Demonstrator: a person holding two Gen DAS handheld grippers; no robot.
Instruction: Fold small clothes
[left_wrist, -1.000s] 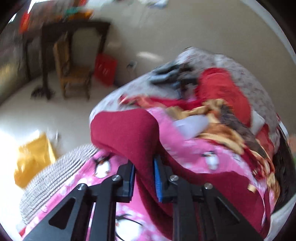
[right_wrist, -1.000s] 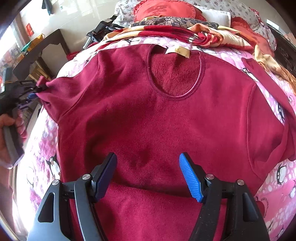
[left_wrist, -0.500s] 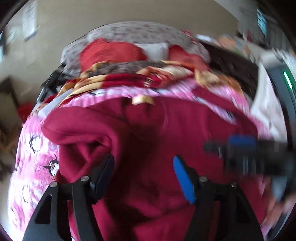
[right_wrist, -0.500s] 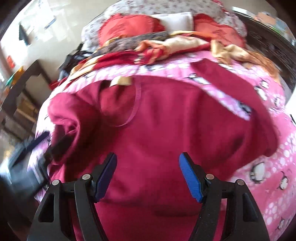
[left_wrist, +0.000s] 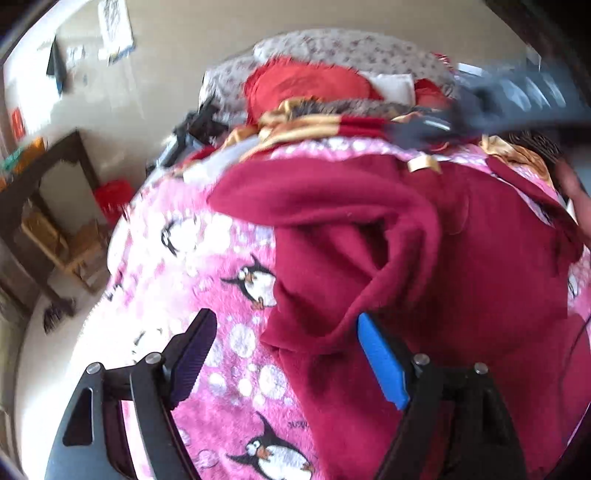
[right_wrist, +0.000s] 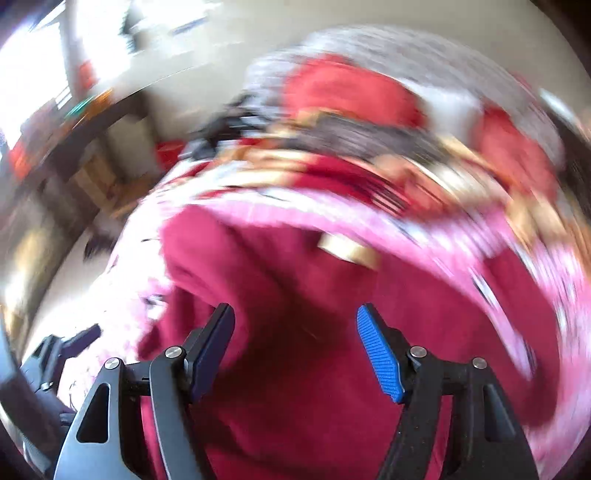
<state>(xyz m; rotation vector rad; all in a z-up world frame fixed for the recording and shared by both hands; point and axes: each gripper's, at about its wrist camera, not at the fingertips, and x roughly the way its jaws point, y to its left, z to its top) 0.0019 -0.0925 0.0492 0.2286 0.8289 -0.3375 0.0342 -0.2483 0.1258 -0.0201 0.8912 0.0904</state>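
My left hand-held gripper (left_wrist: 284, 354) is opening, nothing pinched, over the maroon sweater (left_wrist: 424, 258) and the pink penguin blanket (left_wrist: 221, 258) it lies on, sleeve folded inward. My right hand-held gripper (right_wrist: 295, 350) gapes empty above the sweater, badly blurred.

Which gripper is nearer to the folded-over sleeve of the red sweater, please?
Left. The left gripper hangs just in front of the sleeve, its fingers opening with nothing gripped. The right gripper is open over the middle of the sweater, further from it.
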